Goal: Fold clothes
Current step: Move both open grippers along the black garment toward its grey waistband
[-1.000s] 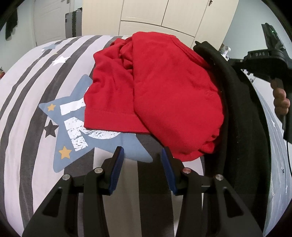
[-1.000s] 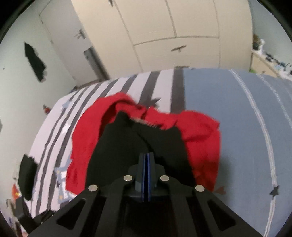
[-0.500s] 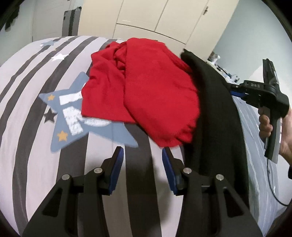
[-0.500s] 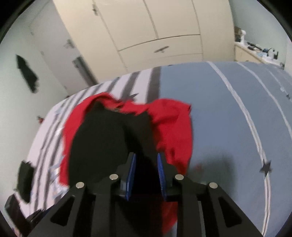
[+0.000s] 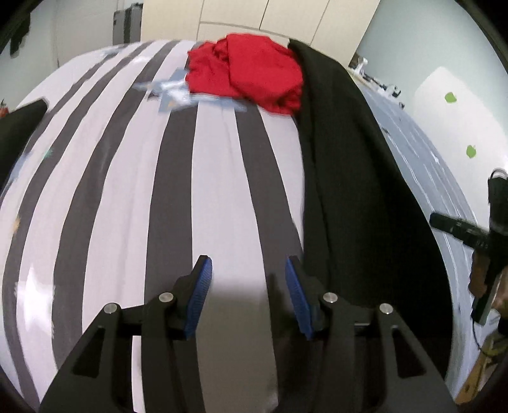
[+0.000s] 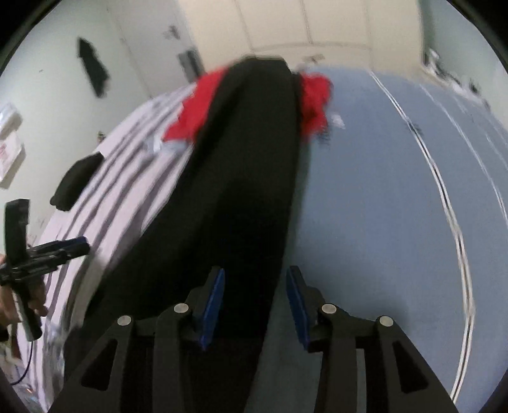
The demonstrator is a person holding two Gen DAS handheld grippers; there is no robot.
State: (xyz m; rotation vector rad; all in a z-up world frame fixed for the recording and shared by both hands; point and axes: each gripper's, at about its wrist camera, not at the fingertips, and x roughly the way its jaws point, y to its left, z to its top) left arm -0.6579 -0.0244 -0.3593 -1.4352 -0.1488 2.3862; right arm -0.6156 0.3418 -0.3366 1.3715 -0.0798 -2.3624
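A long black garment (image 5: 349, 178) lies stretched down the bed, from the far end to the near edge. A crumpled red garment (image 5: 250, 73) lies at its far end, partly under it, and shows on both sides of the black garment (image 6: 247, 178) as red garment (image 6: 190, 117). My left gripper (image 5: 247, 281) is open over the striped cover, just left of the black cloth, with nothing between its pads. My right gripper (image 6: 255, 287) hovers over the near end of the black garment. Its jaws are opening, with cloth below them but not pinched. Each gripper shows in the other's view: right gripper (image 5: 444, 222), left gripper (image 6: 66, 249).
The bed cover is grey-and-white striped (image 5: 127, 190) on the left and plain blue with thin white lines (image 6: 381, 190) on the right. Another black cloth (image 6: 76, 181) lies at the bed's left edge. Cream wardrobe doors (image 6: 285, 25) stand behind the bed.
Both grippers pulled back from the red garment towards the near edge of the bed. The right gripper went from shut to open, and the black garment now lies stretched out long.
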